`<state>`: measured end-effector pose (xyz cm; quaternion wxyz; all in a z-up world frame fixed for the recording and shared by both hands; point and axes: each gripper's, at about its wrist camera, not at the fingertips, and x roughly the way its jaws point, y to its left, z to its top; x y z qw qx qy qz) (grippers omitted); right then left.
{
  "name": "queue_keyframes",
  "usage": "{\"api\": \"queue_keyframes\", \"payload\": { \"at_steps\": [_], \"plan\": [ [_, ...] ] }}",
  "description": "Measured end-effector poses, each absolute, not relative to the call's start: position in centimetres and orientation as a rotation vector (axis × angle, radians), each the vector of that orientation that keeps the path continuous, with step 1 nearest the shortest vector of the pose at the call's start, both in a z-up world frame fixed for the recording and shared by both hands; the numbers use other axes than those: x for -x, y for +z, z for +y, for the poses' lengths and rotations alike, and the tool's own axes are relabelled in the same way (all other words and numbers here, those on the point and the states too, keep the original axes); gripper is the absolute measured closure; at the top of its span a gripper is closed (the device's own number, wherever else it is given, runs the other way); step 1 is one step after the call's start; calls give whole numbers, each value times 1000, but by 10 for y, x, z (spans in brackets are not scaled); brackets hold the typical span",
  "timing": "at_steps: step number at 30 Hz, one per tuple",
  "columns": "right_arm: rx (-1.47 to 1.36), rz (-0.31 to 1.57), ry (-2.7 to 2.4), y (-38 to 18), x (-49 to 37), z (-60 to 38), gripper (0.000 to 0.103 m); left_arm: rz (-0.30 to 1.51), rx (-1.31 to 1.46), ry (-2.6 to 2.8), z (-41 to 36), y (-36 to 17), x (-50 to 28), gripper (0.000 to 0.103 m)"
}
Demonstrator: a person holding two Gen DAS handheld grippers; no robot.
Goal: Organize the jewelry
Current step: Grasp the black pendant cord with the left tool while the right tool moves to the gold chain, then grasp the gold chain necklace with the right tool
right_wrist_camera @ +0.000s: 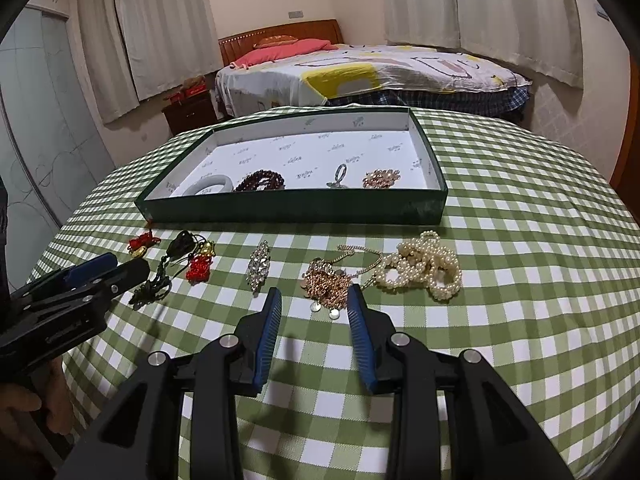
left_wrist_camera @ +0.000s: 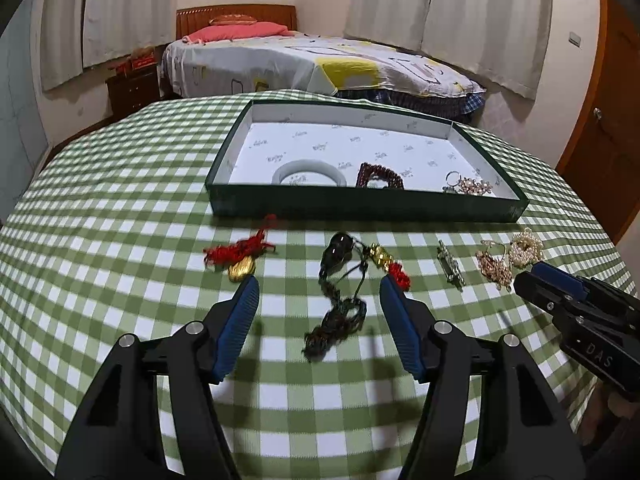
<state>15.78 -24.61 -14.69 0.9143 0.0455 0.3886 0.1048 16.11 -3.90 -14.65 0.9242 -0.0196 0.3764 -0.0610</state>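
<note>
Left tool [left_wrist_camera: 320, 284]: jaws apart, nothing clamped, hovering over the dark tasselled pendant [left_wrist_camera: 338, 280] on the bench [left_wrist_camera: 120, 220].
Right tool [right_wrist_camera: 314, 296]: jaws apart, empty, just short of the gold chain bracelet [right_wrist_camera: 328, 284].
Pearl strand [right_wrist_camera: 424, 270]: beside the bracelet.
Tray [right_wrist_camera: 296, 210]: behind, holding a white bangle [right_wrist_camera: 210, 185].

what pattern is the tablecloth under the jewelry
Green and white checks on the tablecloth; it shows best in the right wrist view.
</note>
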Motion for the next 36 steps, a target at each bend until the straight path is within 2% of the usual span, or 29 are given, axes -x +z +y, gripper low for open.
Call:
{"api": "queue_keyframes", "payload": {
  "at_steps": [6,17,19,24,36],
  "plan": [
    [-101,806,210,-150,-158,-248,68,804,18,-130,-46,-154,-186,58],
    [-116,823,207,-154,-164,-250,68,888,29,-160,-53,-165,-215,65],
    [-114,825,209,-155,-164,-249,68,890,24,-168,-55,-165,-216,82],
    [-113,826,207,-155,-164,-248,68,887,17,-169,-56,-165,-216,88],
    [-102,845,200,-158,-171,-245,68,868,1,-163,-56,-166,-207,88]
  ]
}}
